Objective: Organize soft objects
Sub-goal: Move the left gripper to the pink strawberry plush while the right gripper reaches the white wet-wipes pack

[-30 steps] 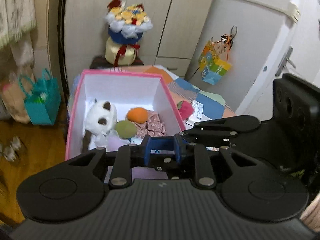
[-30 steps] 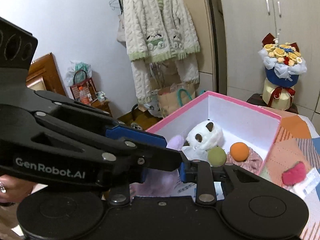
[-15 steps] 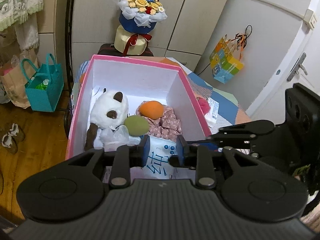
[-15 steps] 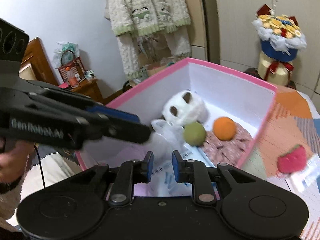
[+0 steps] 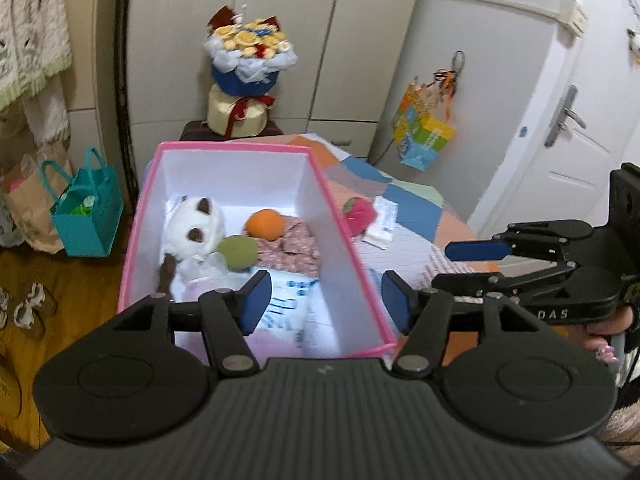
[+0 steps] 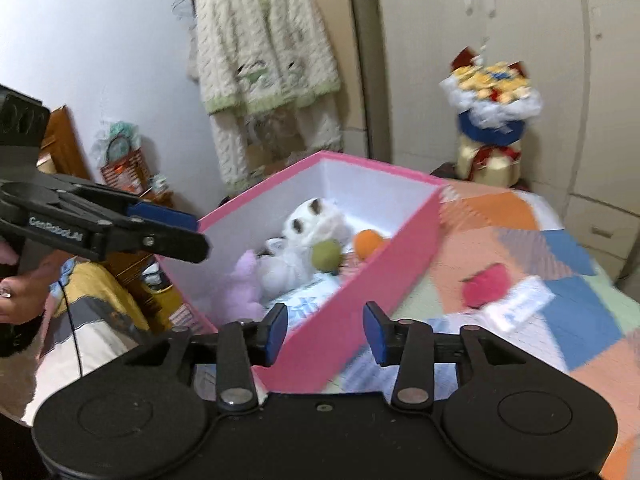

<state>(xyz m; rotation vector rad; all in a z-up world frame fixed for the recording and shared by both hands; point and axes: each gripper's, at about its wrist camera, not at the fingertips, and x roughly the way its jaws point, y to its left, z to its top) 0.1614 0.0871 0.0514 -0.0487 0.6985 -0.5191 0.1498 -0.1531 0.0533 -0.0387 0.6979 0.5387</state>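
**A:** The pink strawberry plush (image 5: 359, 215) is the soft thing not yet put away. It lies on the patchwork bed cover (image 6: 568, 280), just outside the long right wall of the pink box (image 5: 348, 248), touching a small white packet (image 5: 383, 222).

**B:** And the rest?

**A:** Inside the box: the white plush animal (image 5: 196, 228), a green ball (image 5: 239, 251), an orange ball (image 5: 264, 225), a floral cloth (image 5: 296, 244), a lilac plush (image 6: 240, 288) at the near end and a printed white pack (image 5: 288, 308) on the floor of it.

**B:** What are the tools doing?

**A:** The left tool (image 5: 326, 304) hangs over the near end of the box, jaws opening, nothing between the pads; the pack lies below them. The right tool (image 6: 326, 332) straddles the near right wall, jaws opening too, gripping nothing.

**B:** So which one goes for the strawberry?

**A:** I'd say the right. From its view the strawberry (image 6: 484, 284) sits ahead and to the right, on open bed with no wall between. From the left tool it is ahead and right as well, but across the box wall, and the right tool (image 5: 476, 250) already reaches over the bed on that side.

**B:** Any long axis to line up with?

**A:** Hardly, it's a roundish lump. Blur hides which way its leafy end points.
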